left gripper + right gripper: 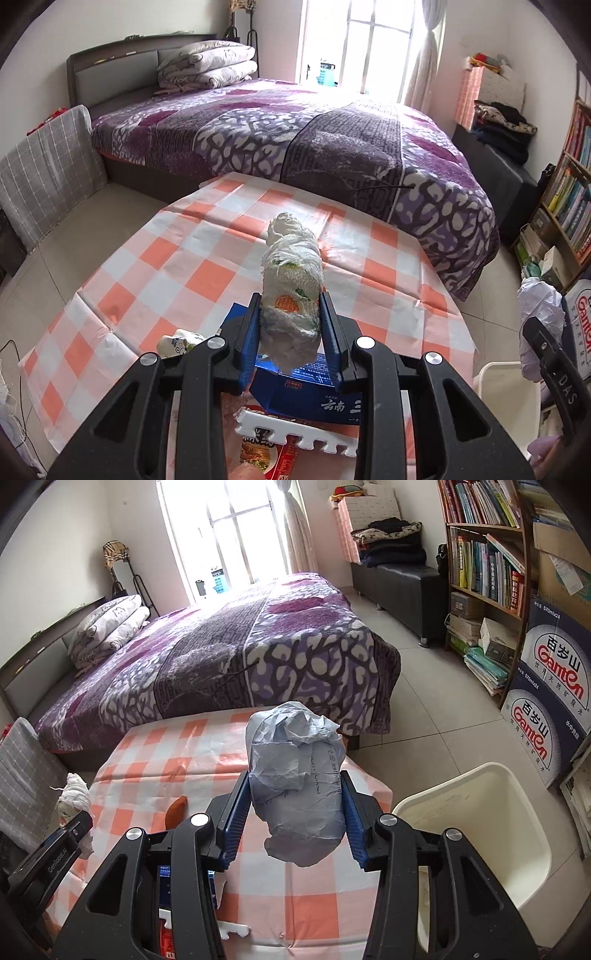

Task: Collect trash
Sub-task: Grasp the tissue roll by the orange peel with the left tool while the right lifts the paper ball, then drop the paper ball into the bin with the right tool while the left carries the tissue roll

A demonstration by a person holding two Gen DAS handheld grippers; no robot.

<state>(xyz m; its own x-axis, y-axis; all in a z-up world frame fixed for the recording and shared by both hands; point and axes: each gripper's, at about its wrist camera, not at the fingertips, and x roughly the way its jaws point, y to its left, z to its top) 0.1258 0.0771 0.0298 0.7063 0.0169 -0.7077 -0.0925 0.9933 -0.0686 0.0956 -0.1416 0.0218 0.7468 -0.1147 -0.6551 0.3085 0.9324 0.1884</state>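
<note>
A: Nearest the lens, the left gripper [290,334] has its blue pads clamped on a rolled white cloth wad [290,291] with an orange and green print, held clear above the checked tablecloth [147,266].

B: And the right gripper [295,814]?

A: Its jaws press both sides of a crumpled ball of bluish paper [297,786], also lifted off the table. The white bin [476,812] stands on the floor just beside the table's right edge, mouth open.

B: So both loads go there. Which first?

A: I'd say the right one; it hangs nearer the bin. Carry the paper over the middle of the mouth before letting go, since a light ball could glance off the rim.

B: The cloth?

A: Bring it across afterwards so the two grippers don't crowd each other. It sticks out well past the fingertips, so lower it inside the rim first.

B: Anything left behind?

A: Under the left gripper lie a blue box [314,397], a red packet [269,454] and a white toothed foam strip [295,432].
</note>
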